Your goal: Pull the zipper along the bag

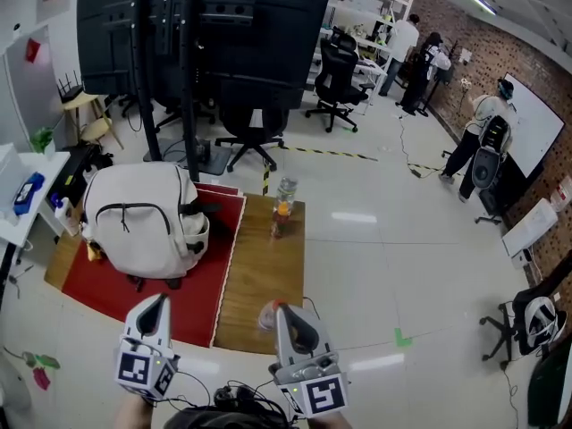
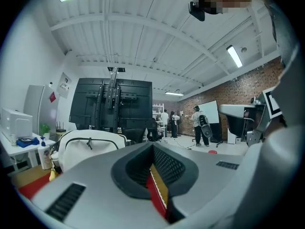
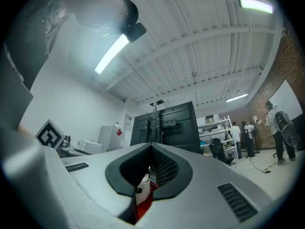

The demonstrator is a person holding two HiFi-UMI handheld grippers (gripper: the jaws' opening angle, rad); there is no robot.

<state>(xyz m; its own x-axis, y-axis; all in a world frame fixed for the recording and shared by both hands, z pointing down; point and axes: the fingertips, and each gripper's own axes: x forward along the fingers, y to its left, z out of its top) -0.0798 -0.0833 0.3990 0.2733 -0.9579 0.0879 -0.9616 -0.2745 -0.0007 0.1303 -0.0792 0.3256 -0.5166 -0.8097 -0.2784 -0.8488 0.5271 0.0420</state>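
While both tongs hang low at six o'clock in the head view, the biggest thing ahead is the black panel stand (image 1: 206,34) at twelve o'clock, with a black office chair (image 1: 255,132) in front of its foot. People stand near a whiteboard (image 1: 536,119) far off at two o'clock. Nearer, a low wooden desk (image 1: 264,275) carries a red mat (image 1: 116,289) on its left half. The white bag (image 1: 143,217) sits upright on that mat, at twelve o'clock from the left tongs (image 1: 156,300) and apart from them; its black zipper (image 1: 134,209) arcs across the front pocket. The right tongs (image 1: 284,311) hover over the desk's near edge, with a clear bottle (image 1: 283,206) standing on bare wood at twelve o'clock from them. Both pairs are closed on nothing. A small pale object (image 1: 267,315), too blurred to name, lies just beside the right tongs at nine o'clock. Nothing stands between the left tongs and the bag.
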